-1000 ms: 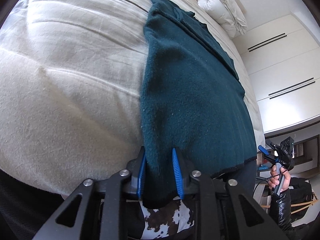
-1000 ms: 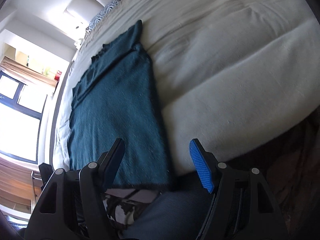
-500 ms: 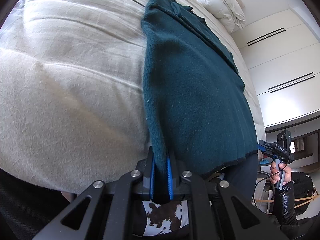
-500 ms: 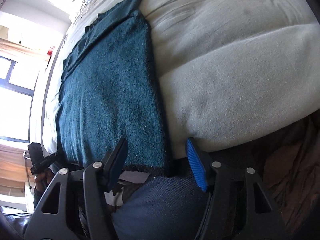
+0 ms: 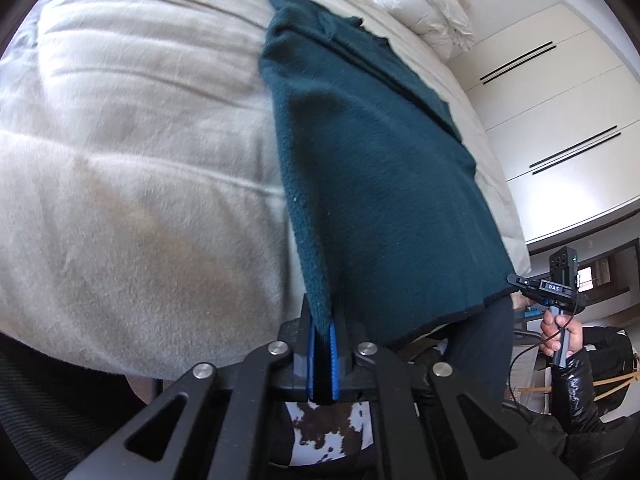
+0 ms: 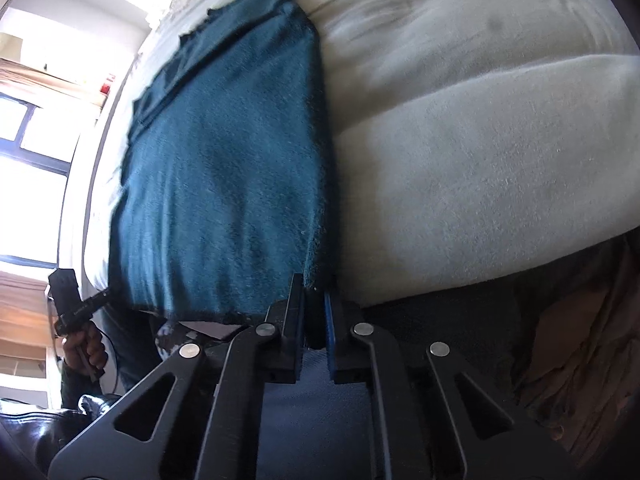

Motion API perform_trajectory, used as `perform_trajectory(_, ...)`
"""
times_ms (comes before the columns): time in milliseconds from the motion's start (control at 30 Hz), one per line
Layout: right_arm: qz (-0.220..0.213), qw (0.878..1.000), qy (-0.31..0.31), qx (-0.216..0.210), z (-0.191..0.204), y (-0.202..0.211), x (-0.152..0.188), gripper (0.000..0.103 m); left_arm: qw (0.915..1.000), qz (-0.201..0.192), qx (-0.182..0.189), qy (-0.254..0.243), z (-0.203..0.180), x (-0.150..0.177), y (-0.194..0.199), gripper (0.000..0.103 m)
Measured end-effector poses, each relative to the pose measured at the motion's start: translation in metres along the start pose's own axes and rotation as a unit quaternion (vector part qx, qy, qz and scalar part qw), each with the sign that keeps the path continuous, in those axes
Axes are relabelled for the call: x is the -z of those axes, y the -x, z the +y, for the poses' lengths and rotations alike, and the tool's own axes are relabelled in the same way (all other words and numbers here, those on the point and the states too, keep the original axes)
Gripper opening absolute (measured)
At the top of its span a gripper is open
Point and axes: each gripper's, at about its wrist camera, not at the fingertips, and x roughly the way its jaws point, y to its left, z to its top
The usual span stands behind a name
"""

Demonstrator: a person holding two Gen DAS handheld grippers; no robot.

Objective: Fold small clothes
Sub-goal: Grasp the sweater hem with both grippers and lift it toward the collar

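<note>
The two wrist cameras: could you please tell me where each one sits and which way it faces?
Left wrist: sits on the left gripper, looks down along its fingers at the sweater's left corner; the right hand shows.
Right wrist: sits on the right gripper, looks down at the sweater's right corner; the left hand shows.
Shared: the sweater on the bed, each gripper shut on its hem.

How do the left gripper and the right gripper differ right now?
The left gripper clamps the dark green garment's left near corner; the right gripper clamps its right near corner. The right's jaws have just been closing; the left's were nearly shut already. Both are shut on the hem.
</note>
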Motion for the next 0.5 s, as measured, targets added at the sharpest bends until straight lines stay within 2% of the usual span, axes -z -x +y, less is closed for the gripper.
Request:
perform_trajectory(200, -0.055, 0.996, 0.001, -0.064, 0.014, 0.022, -0.011, 0.007, 0.9968, -0.046, 0.064, 0.014, -0.007, -0.012, 0.026, 0.005)
perform_trajectory(267, -0.077, 0.993, -0.003, -0.087, 0.019, 0.030, -0.018, 0.007, 0.9929, -0.063, 0.098, 0.024, -0.008, -0.020, 0.036, 0.005)
perform_trajectory(500, -0.129, 0.984, -0.016, -0.125, 0.036, 0.044, -0.052, 0.007, 0.9808, -0.095, 0.160, 0.056, -0.005, -0.043, 0.049, 0.005)
